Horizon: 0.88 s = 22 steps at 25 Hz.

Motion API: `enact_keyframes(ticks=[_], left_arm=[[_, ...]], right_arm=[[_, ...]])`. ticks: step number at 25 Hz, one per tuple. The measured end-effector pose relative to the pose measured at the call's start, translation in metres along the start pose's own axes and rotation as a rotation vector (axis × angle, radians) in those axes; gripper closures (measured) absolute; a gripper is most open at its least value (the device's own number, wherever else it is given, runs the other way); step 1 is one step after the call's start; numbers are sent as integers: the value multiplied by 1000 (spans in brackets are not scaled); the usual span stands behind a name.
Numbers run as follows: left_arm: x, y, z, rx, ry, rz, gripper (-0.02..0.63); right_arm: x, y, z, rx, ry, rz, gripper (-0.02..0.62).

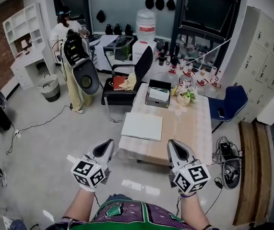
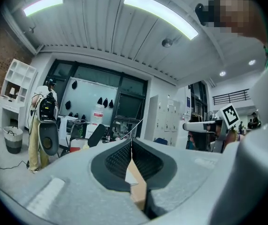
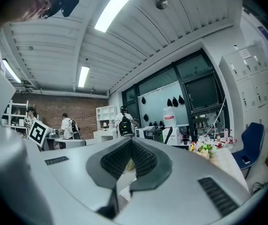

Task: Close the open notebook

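Both my grippers are clenched on nothing. The left gripper (image 1: 106,145) has its fingers (image 2: 117,159) pressed together at the tips, and the right gripper (image 1: 176,146) shows the same in its own view, fingers (image 3: 145,161) meeting with only the room beyond them. Both point level, short of the near edge of the table (image 1: 187,128).

The notebook (image 1: 142,126) lies flat on the table ahead of my fingertips, between the lines of the two grippers and nearer the left one. Its white face is up. From here I cannot tell where its spine or loose cover sits.

My first worry is that, going in clenched, I have no way to pinch a cover. I would only be nudging with closed tips, and the notebook could skate ahead of them instead of folding.

It also lies close to the table's edge on my left gripper's side. A sideways push from the right fingers could send it over.

If I open too late or come in too low, the tips could dig under several pages and crease them.

Past the notebook, further from my fingers, stand a box (image 1: 158,94) and flowers (image 1: 186,97). A hard shove forward could drive the notebook into them.
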<state>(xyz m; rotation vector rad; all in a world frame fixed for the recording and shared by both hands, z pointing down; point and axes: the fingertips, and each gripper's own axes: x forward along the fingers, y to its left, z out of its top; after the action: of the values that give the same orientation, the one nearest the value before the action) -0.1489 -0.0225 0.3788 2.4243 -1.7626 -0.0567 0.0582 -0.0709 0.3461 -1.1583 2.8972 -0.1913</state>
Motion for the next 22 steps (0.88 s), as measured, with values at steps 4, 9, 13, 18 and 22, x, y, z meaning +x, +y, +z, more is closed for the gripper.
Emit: enact_keyframes(ticks=[4,9,13,18,22], left_arm=[[10,-16,0,33,18,22,589],[35,-11,-1,22,18,30,589],[68,1,4,32,-5,21,589],[97,19,10,60,-4,-15,588],[116,35,18,42,-18,-53,462]], right_arm=[[-7,-23,-1,29,-9,11,594],[5,-43,-1,16,-7,15,594],[30,-57,2,0,7,11,594],[56,-65,15,-39,7,-10,594],[74,-69,18,-47,14,-23,594]])
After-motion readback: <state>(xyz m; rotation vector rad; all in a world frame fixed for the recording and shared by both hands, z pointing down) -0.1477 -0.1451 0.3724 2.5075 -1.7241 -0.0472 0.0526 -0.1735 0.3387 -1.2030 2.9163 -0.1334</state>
